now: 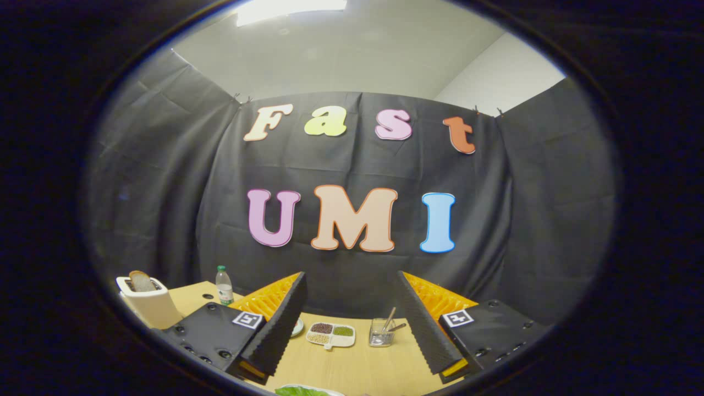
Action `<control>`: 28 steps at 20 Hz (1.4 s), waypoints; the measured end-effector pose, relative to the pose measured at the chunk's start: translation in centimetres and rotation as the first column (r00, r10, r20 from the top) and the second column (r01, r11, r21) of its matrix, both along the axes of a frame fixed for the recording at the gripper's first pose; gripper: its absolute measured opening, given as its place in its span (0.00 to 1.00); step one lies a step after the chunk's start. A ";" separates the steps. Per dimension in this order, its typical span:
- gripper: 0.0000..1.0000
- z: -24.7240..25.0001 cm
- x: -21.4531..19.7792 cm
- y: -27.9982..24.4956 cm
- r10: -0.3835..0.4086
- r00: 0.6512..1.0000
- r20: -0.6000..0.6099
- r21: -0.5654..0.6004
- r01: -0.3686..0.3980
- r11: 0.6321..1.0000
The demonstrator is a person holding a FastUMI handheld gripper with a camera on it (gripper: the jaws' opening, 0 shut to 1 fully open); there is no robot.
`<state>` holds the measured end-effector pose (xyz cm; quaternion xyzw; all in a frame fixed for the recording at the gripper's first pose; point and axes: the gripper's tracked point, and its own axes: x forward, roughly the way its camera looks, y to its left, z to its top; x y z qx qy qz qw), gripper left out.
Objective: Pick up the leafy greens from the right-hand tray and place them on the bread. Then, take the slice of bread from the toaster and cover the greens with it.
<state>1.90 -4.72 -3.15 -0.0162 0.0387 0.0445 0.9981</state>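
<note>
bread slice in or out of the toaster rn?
In. The bread slice stands upright in the toaster's slot, top half poking out. The tool is open, fingers spread over the table, holding nothing.

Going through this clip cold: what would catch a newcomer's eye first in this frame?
Most striking is the open gripper, its two fingers spread wide above the wooden table with nothing between them. Off to the left stands a white toaster with a slice of bread poking up from its slot. Beyond the fingers sits a divided dish of grains, and a bit of leafy greens shows nearest the camera.
</note>
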 end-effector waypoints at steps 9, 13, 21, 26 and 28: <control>0.99 -5.8 0.1 1.6 0.205 0.966 -0.155 -0.087 -0.220 0.972; 0.99 -8.5 -0.2 2.3 0.268 0.938 -0.220 -0.110 -0.297 0.949; 0.99 -14.4 -1.4 3.9 0.408 0.831 -0.377 -0.107 -0.477 0.873; 0.99 -19.3 -3.3 4.8 0.476 0.720 -0.505 -0.130 -0.609 0.782; 0.99 -20.6 -3.6 5.5 0.502 0.680 -0.535 -0.117 -0.648 0.752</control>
